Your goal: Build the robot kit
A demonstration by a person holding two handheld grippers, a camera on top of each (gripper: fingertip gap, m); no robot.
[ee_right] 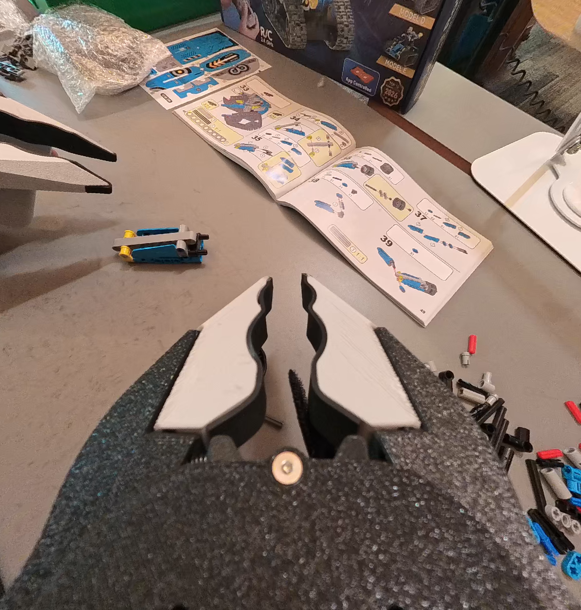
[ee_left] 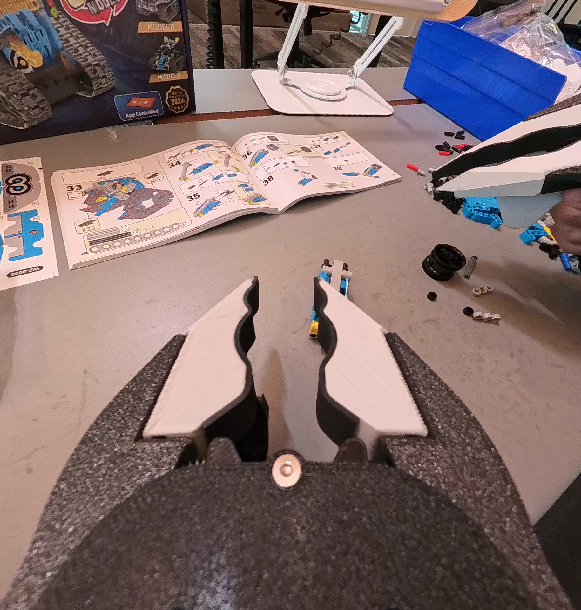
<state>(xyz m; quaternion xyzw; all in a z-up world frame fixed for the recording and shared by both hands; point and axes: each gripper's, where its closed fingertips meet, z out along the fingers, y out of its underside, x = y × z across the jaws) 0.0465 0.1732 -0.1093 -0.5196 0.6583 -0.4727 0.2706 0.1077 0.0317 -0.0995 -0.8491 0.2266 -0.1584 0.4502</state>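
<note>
My left gripper [ee_left: 286, 282] is open and empty, low over the grey table [ee_left: 381, 379]. A small blue and grey brick assembly [ee_left: 336, 280] with yellow and black pins lies just beyond its right finger, partly hidden by it. The assembly also shows in the right wrist view [ee_right: 160, 246], with the left gripper [ee_right: 110, 173] just to its left. My right gripper [ee_right: 286, 279] is open and empty above bare table, the assembly ahead to its left. In the left wrist view the right gripper [ee_left: 434, 181] hovers over a pile of small parts [ee_left: 447, 198].
An open instruction booklet [ee_left: 216, 188] [ee_right: 332, 198] lies mid-table, with a sticker sheet [ee_left: 18, 214], the kit box [ee_left: 84, 59], a white stand [ee_left: 322, 92] and a blue bin [ee_left: 480, 82] around it. A black wheel [ee_left: 444, 262] and loose pins [ee_right: 546, 478] lie right. Plastic bags [ee_right: 91, 56] lie far left. Tip to tip, the grippers are about 15 cm apart. The black wheel [ee_left: 444, 262] lies some 6 cm from my right tips, 15 cm from my left tips.
</note>
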